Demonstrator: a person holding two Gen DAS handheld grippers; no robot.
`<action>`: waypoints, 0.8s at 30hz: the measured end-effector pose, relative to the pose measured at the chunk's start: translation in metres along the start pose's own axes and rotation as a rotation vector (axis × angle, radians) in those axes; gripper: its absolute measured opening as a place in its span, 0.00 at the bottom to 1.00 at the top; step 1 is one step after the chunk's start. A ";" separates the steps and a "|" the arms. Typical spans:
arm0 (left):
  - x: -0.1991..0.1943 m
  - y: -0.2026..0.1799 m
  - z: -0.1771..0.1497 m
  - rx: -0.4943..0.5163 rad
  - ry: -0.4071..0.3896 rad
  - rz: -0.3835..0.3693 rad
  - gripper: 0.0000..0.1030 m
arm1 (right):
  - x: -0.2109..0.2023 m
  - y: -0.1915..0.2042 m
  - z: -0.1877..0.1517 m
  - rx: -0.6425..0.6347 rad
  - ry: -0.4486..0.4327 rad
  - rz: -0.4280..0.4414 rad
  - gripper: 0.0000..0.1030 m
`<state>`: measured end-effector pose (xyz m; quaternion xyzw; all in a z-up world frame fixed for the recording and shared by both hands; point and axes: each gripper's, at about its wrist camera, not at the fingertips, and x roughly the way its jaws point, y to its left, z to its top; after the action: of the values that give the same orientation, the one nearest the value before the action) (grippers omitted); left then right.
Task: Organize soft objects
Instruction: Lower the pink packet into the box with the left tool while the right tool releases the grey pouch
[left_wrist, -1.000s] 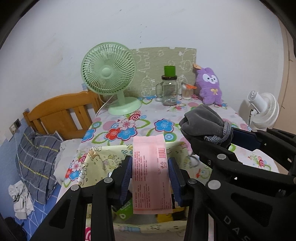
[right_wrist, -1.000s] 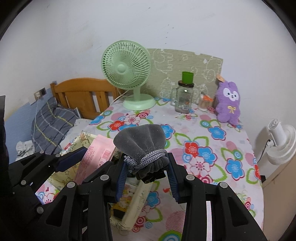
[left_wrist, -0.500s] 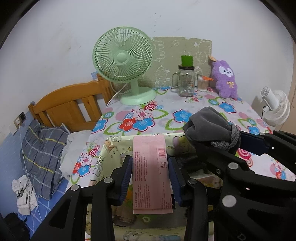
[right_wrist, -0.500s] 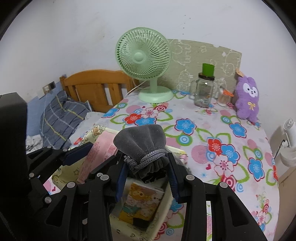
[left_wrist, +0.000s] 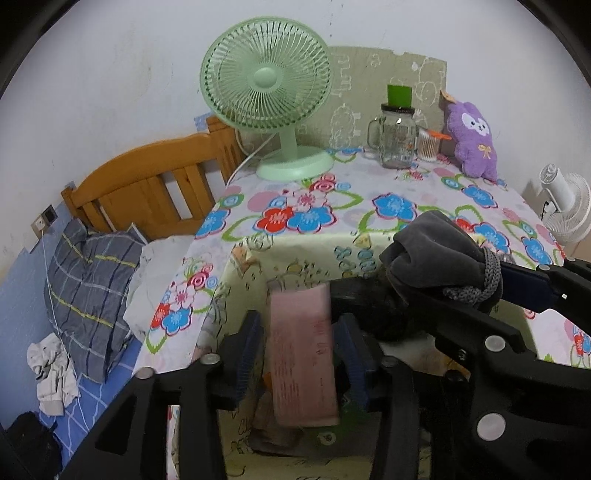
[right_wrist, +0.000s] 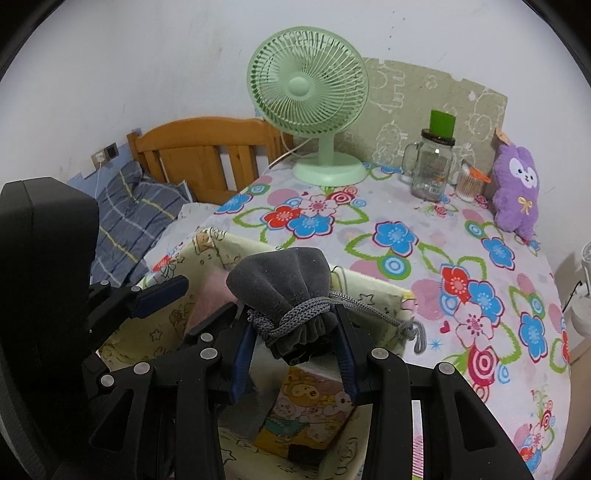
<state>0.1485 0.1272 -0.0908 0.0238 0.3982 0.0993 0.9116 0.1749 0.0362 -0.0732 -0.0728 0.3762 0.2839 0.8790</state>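
My left gripper (left_wrist: 301, 345) is shut on a pink soft pack (left_wrist: 301, 354) and holds it inside the mouth of a pale yellow fabric storage box (left_wrist: 295, 254). My right gripper (right_wrist: 293, 345) is shut on a grey drawstring pouch (right_wrist: 282, 280) by its tied neck, above the same box (right_wrist: 369, 286). The pouch also shows in the left wrist view (left_wrist: 439, 247), to the right of the pink pack. A cartoon-print packet (right_wrist: 306, 410) lies inside the box under the pouch.
The box stands at the near edge of a table with a flowered cloth (right_wrist: 424, 240). At the back stand a green fan (right_wrist: 314, 107), a glass jar (right_wrist: 432, 166), a cup of cotton swabs (right_wrist: 467, 181) and a purple plush (right_wrist: 517, 188). A bed with wooden headboard (left_wrist: 147, 188) is left.
Both grippers have come down and back toward the box. The pink pack now sits lower, inside the box mouth. The pouch hangs over the box opening. Both grips are unchanged.
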 end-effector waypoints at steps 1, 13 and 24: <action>0.000 0.000 -0.001 -0.001 0.009 -0.007 0.64 | 0.001 0.001 -0.001 0.000 0.004 0.004 0.42; -0.006 0.003 -0.006 0.001 0.024 -0.058 0.74 | 0.012 0.006 -0.002 0.012 0.030 0.057 0.42; -0.014 0.002 -0.009 -0.011 0.017 -0.075 0.83 | 0.006 0.008 -0.001 -0.020 0.023 0.076 0.56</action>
<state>0.1320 0.1260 -0.0862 0.0030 0.4058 0.0676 0.9114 0.1736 0.0456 -0.0774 -0.0707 0.3860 0.3198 0.8624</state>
